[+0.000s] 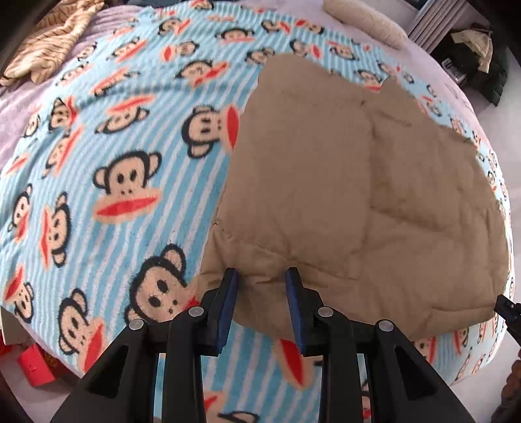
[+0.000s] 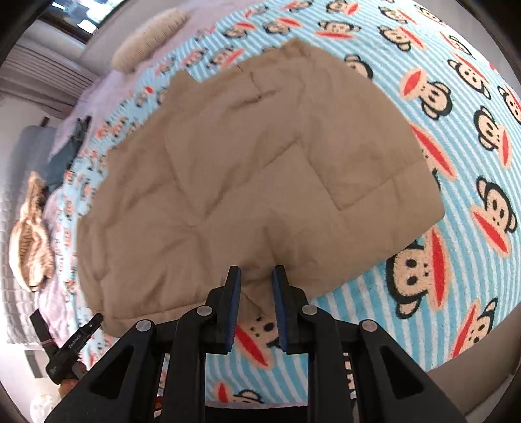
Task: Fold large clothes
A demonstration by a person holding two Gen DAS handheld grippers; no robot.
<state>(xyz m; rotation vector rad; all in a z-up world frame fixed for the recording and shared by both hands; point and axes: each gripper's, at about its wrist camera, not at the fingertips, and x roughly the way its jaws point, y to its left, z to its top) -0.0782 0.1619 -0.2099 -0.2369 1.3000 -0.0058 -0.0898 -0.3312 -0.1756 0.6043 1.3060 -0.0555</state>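
Observation:
A tan quilted garment (image 1: 358,195) lies folded into a thick slab on the monkey-print blanket (image 1: 123,156). In the left wrist view my left gripper (image 1: 261,276) is at the garment's near edge close to its left corner. Puffy fabric fills the narrow gap between its blue pads (image 1: 228,306), so it is shut on that edge. In the right wrist view my right gripper (image 2: 256,276) grips the near edge of the garment (image 2: 260,162), with a creased fold pinched between its pads. Each view shows the other gripper at the garment's opposite corner: the left gripper (image 2: 81,335) and the right gripper (image 1: 506,307).
A striped tan cloth (image 1: 49,42) lies at the bed's far left, and a cream pillow (image 1: 368,19) at the far end. Dark clothes sit on furniture (image 1: 472,58) beyond the bed. Red boxes (image 1: 32,367) are on the floor by the near edge.

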